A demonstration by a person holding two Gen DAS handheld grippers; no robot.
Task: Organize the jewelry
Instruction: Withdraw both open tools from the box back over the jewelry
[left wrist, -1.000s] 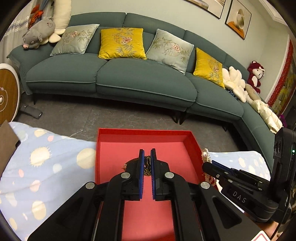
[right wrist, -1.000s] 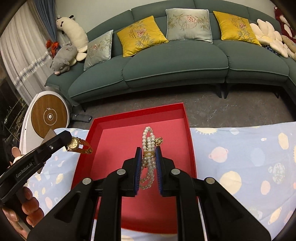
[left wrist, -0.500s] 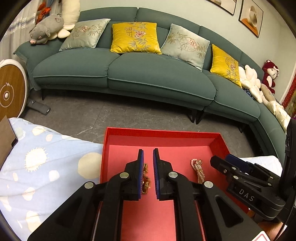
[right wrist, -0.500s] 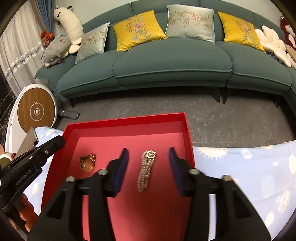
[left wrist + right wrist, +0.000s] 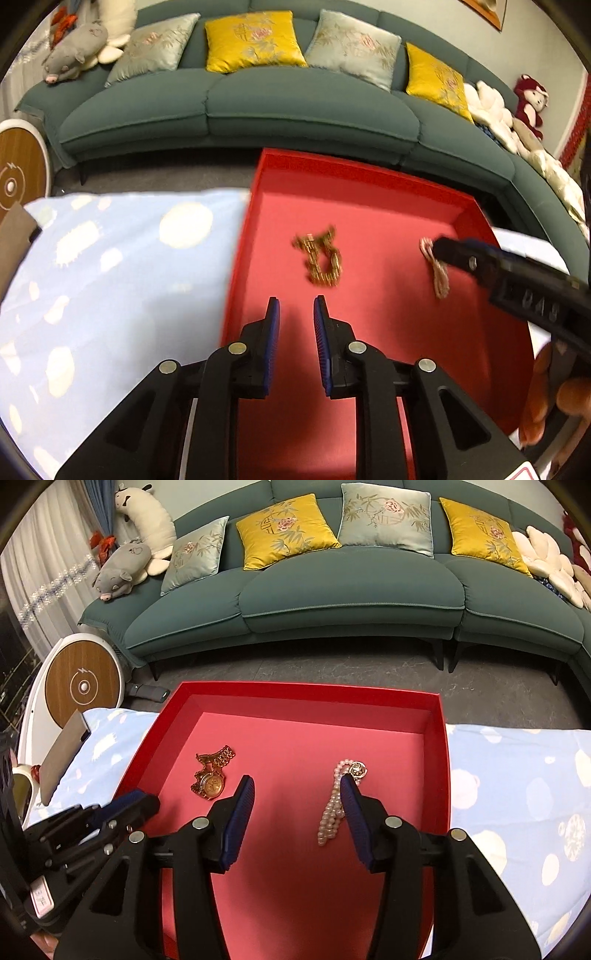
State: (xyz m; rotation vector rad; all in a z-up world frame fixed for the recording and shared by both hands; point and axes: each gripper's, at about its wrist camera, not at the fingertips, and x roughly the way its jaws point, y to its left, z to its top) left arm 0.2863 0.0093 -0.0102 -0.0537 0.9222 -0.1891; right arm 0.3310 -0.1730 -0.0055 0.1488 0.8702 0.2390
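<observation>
A gold watch lies loose on the floor of the red tray. A pearl bracelet with a gold charm lies to its right in the same tray. My left gripper hovers just behind the watch; its jaws are opening and nothing is between them. My right gripper stands open over the tray floor, its right finger covering part of the pearls, with nothing held. In the left wrist view the right gripper's finger reaches in over the pearls.
The tray rests on a light blue cloth with pale spots. A brown flat object lies at the cloth's left edge. Beyond the table stands a green sofa with cushions, and a round wooden-faced device on the floor.
Both gripper jaws have parted and let go: the watch and the pearl bracelet now lie on the tray floor. The left gripper has drawn back and sunk lower.
</observation>
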